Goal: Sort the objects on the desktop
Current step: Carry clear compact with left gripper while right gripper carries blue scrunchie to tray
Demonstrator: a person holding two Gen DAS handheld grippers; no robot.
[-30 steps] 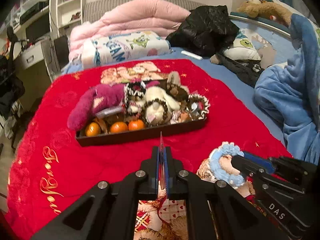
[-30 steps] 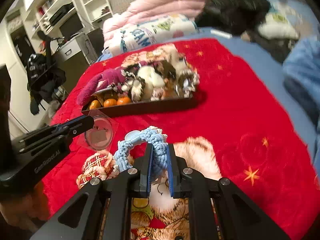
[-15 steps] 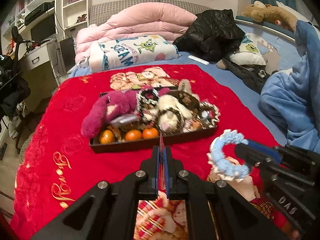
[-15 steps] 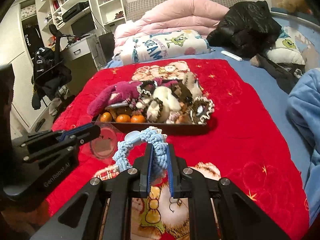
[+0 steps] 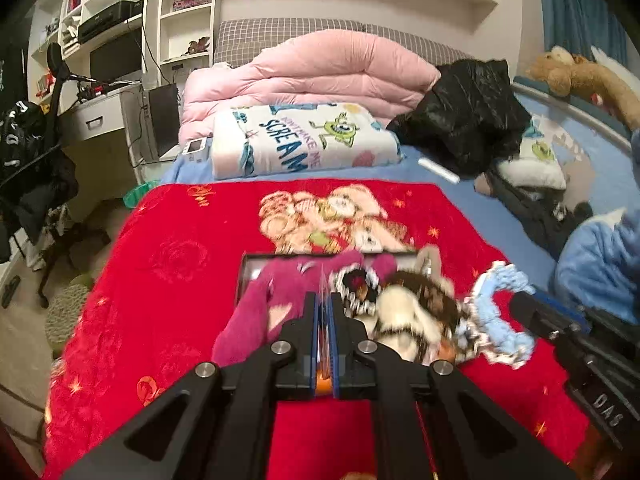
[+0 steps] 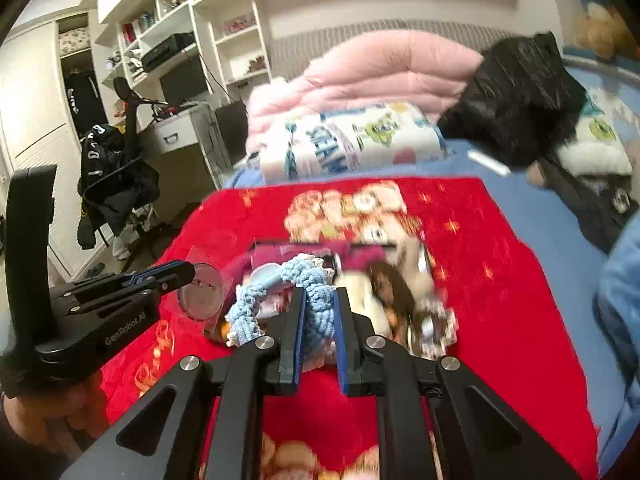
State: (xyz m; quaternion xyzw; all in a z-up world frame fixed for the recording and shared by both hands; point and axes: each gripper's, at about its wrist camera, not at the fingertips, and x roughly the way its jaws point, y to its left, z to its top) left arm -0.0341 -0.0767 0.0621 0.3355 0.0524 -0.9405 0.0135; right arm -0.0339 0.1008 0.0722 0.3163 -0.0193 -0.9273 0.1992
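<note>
left gripper (image 5: 323, 308) — fingers pressed together | right gripper (image 6: 318, 304) — fingers clamped, angled down

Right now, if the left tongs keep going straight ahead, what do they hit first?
Most likely the magenta plush toy in the dark tray, just beyond the left tongs; blur leaves depth uncertain.

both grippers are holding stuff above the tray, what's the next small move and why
Probably lower the right gripper toward the tray and let go: it is clamped on the blue knitted ring right above the pile of plush toys, with the left gripper alongside pinching a clear packet.
</note>
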